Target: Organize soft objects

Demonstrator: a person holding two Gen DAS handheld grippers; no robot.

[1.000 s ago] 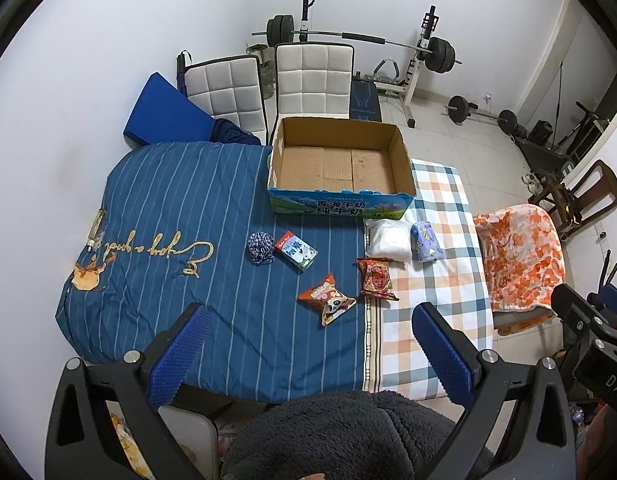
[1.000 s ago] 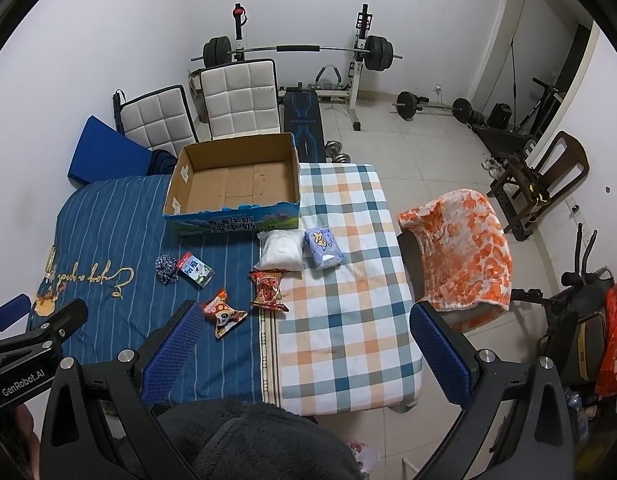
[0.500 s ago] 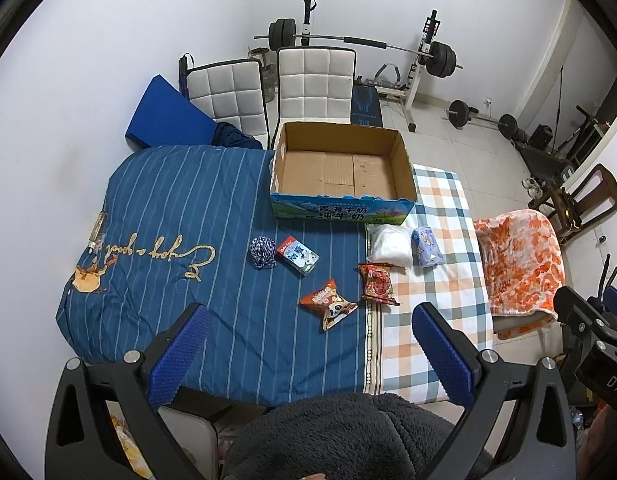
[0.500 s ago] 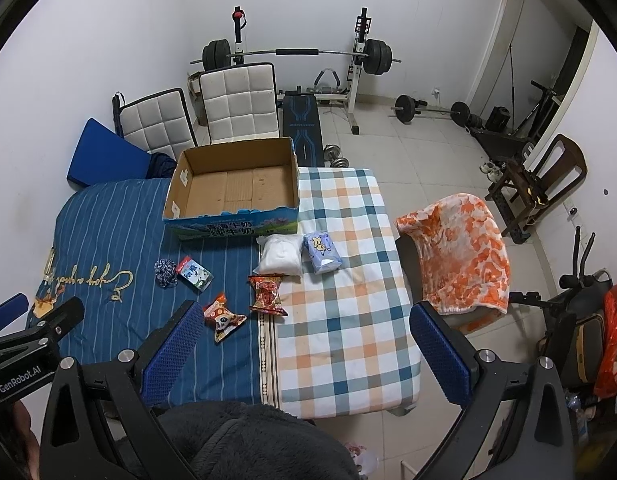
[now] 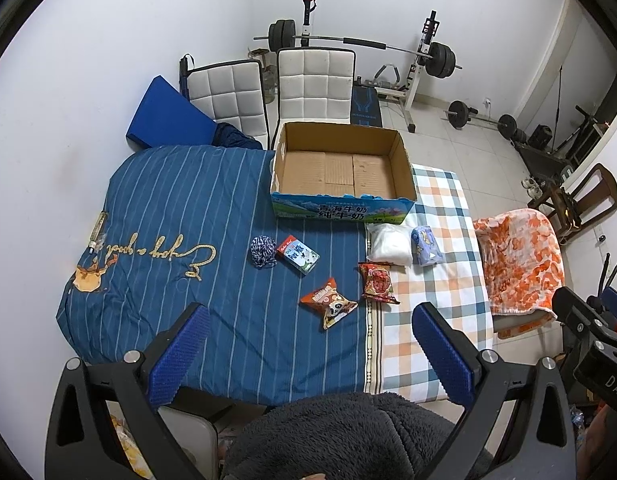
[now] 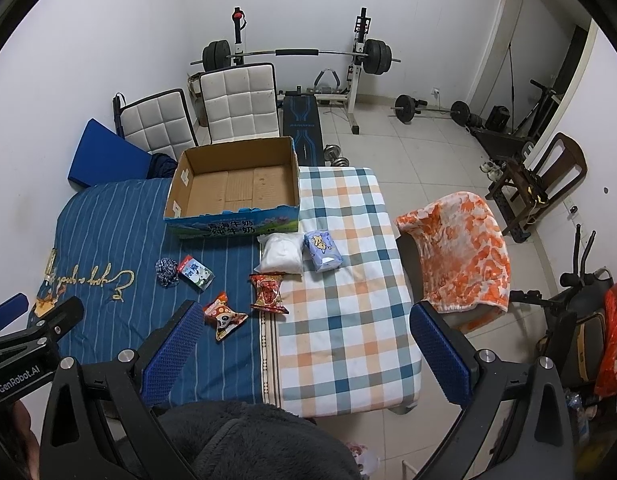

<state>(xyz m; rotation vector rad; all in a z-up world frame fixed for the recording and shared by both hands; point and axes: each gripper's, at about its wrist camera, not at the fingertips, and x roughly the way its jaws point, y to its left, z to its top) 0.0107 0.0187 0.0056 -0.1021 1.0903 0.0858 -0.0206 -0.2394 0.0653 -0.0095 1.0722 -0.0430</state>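
Pre-grasp stage: left gripper [image 5: 308,346] and right gripper [image 6: 304,344] gaping, empty. Soft packets mid-frame below empty brown cardboard box [image 5: 340,168]; orange panda snack bag [image 5: 328,306] nearest. Next: descend, pinch, box.

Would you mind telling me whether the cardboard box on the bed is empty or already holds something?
Empty: the cardboard box shows only its bare brown floor in both views.

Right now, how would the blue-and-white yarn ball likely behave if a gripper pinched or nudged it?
The yarn ball looks loosely wound, so it would probably squash under the pads. Its round shape suggests it may roll when nudged. A loose strand trails on the blue quilt, so it could start unwinding.
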